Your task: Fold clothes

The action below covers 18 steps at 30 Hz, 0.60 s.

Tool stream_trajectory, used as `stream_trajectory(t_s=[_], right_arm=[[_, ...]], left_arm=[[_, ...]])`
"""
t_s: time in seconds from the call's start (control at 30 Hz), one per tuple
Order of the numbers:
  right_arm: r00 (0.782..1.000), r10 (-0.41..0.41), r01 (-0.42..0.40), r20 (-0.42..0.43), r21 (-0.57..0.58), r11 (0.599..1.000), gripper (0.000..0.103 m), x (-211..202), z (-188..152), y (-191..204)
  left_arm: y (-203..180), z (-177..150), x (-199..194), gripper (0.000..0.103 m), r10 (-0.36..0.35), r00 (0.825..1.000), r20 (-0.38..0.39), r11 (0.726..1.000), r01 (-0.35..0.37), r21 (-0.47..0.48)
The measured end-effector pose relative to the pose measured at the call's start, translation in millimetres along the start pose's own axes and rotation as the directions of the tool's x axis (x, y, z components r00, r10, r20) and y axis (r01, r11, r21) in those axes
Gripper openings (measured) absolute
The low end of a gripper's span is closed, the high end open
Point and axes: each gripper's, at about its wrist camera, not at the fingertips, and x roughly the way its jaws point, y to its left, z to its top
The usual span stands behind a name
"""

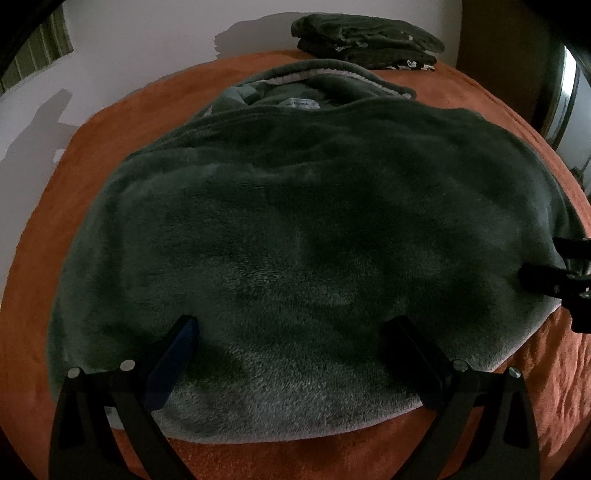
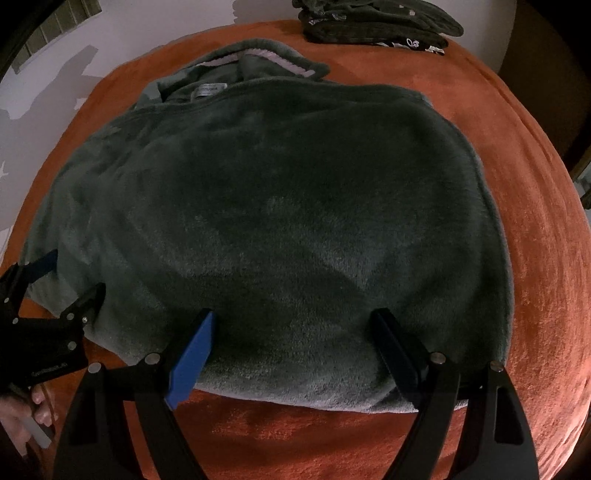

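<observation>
A dark green fleece garment [image 1: 295, 206] [image 2: 280, 192] lies folded on the orange bed cover [image 1: 92, 155] [image 2: 535, 221]. Its collar and white label are at the far end. My left gripper [image 1: 290, 325] is open wide, with its fingertips over the garment's near hem, left of centre. It also shows at the left edge of the right wrist view as the left gripper [image 2: 70, 280]. My right gripper [image 2: 293, 314] is open just as wide over the near hem further right. In the left wrist view the right gripper [image 1: 554, 262] appears at the garment's right corner. Neither holds cloth.
A stack of folded dark clothes [image 1: 365, 40] [image 2: 376, 22] sits at the far edge of the bed against a white wall [image 1: 147, 37]. A person's hand [image 2: 22, 410] holds the left tool. Bare orange cover runs all around the garment.
</observation>
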Motion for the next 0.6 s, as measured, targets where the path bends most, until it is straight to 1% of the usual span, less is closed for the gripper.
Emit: stream_trajectory(t_s=[0.17,0.3,0.4,0.6], right_arm=[[1.0,-0.006,0.006,0.002,-0.004,1.0,0.086,3.5,1.9,0.4],[1.0,-0.015,0.015,0.008,-0.011,1.0,0.087,4.8,2.4,3.7],[1.0,-0.013,0.013,0.008,-0.013,1.0,0.087,4.7,1.9,3.1],[1.0,-0.022,0.022,0.009,-0.011,1.0,0.089,5.7,1.3,4.7]], left_arm=[[-1.8,-2.1,-1.0,0.103,0.016,1.0,0.011,1.0,-0.016,-0.007],[0.6,1.1,-0.8,0.103,0.007,1.0,0.009,1.0,-0.007,-0.012],[-1.6,0.2,-2.1,0.103,0.02,1.0,0.012,1.0,-0.02,-0.008],[1.3,4.3,0.3,0.103,0.017,1.0,-0.004,1.0,-0.017,-0.022]])
